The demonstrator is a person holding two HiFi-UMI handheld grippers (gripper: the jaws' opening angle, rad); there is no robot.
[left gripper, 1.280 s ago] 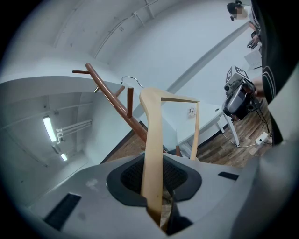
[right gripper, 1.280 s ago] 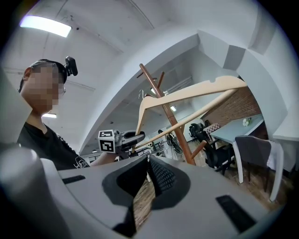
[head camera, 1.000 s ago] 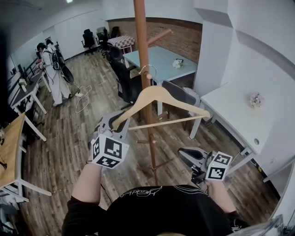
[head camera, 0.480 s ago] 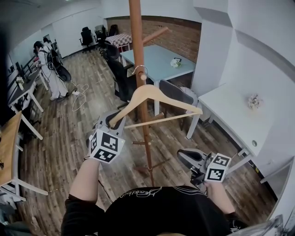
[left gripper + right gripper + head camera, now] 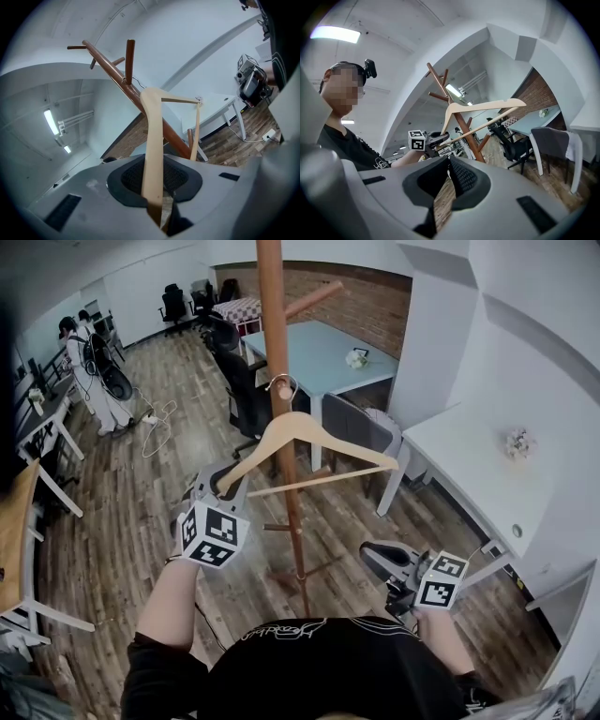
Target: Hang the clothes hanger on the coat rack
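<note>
The left gripper (image 5: pixel 222 488), at left of centre in the head view, has its jaws closed a small way apart on the lower left end of the wooden clothes hanger (image 5: pixel 314 439); the left gripper view shows the pale arm pinched between the pads. The hanger slants up to the right, and its wire hook (image 5: pixel 280 385) sits against the pole of the brown coat rack (image 5: pixel 274 334), beside a short peg. Whether the hook bears on that peg cannot be told. The right gripper (image 5: pixel 377 555), at lower right, has its jaws drawn together on nothing, well apart from the hanger. Behind the rack stand a black office chair (image 5: pixel 242 390), a pale blue table (image 5: pixel 319 348) and a grey chair (image 5: pixel 354 430). A white desk (image 5: pixel 469 470) lies at right. A person (image 5: pixel 94 381) stands at upper left.
</note>
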